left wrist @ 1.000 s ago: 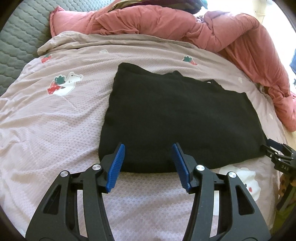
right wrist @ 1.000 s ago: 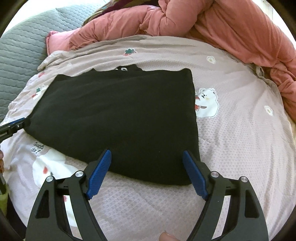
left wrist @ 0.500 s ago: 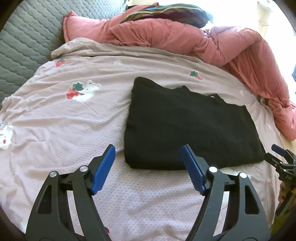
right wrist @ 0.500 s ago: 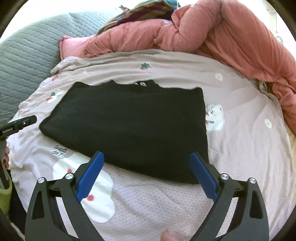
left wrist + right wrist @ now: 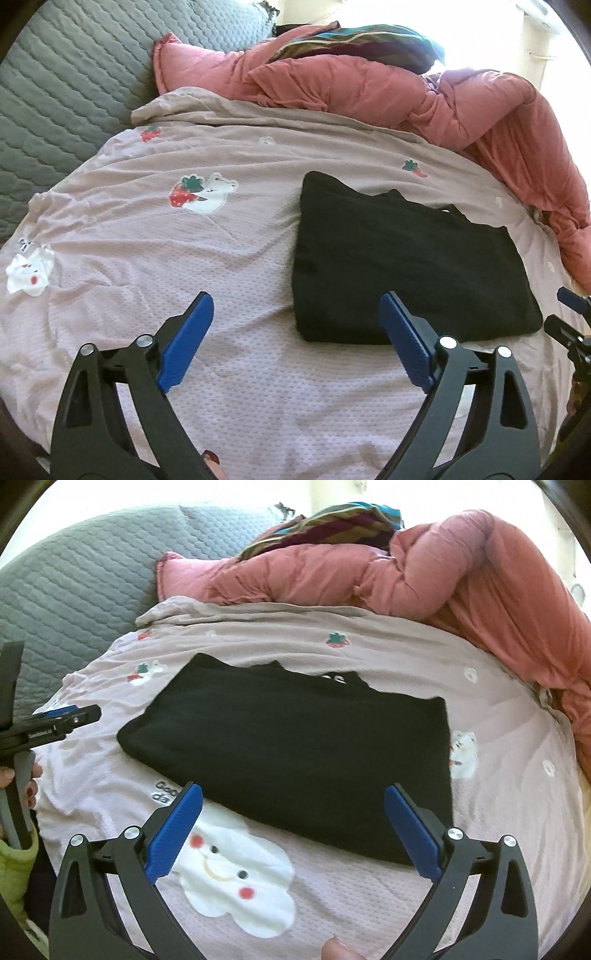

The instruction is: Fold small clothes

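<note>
Left wrist view: black folded garment lies flat as a compact rectangle on the pink printed bedsheet, its near edge straight and its neckline side turned away from the camera. Right wrist view: the same garment lies flat, a white label showing at its far edge. Left gripper has its blue pads spread wide, holding nothing; its right pad overlaps the garment's near left corner in the view, and contact cannot be told. Right gripper is likewise spread wide and holds nothing, hovering near the garment's near edge above a white cloud print. Bare sheet extends to the left of the garment and in front of it. Beyond the garment lies a bunched pink comforter; left of that, a grey quilted cover.
</note>
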Action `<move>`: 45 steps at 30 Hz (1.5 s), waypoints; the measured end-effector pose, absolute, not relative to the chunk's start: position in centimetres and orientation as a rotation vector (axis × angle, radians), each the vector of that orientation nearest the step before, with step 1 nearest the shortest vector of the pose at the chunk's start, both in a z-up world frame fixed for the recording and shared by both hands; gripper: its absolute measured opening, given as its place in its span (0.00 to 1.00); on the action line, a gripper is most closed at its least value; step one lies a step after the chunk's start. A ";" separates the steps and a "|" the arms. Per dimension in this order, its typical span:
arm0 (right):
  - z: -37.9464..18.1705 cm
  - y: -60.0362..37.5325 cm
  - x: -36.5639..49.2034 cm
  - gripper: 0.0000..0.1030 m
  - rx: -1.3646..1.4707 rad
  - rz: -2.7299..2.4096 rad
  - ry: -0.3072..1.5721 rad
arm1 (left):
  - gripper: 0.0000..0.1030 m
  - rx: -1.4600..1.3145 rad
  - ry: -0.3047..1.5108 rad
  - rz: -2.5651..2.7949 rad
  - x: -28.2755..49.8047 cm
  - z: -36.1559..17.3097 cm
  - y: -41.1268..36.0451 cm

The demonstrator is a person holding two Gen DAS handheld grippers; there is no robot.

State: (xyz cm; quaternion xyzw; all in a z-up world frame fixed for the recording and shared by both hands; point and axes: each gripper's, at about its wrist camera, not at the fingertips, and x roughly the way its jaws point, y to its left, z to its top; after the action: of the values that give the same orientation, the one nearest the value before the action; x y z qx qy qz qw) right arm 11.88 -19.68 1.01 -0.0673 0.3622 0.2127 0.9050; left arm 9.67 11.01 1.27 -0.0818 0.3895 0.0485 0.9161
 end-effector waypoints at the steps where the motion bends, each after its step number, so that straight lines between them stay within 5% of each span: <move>1: 1.1 -19.1 11.9 0.95 -0.146 0.452 0.746 | 0.84 -0.168 0.800 0.104 9.6 1.3 11.1; 21: 0.3 -9.6 12.3 0.96 -0.289 0.595 0.744 | 0.91 -0.180 0.802 0.194 9.8 -0.2 15.2; 45: -7.3 0.2 15.1 0.96 -0.597 0.572 0.752 | 0.91 -0.235 0.904 0.171 15.3 -2.6 17.2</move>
State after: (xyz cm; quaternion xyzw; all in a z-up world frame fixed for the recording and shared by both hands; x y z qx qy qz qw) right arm 15.14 0.17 -7.29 -0.2833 0.3568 0.2712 0.8479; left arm 15.29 17.17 -2.60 -0.1131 0.4350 0.0821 0.8895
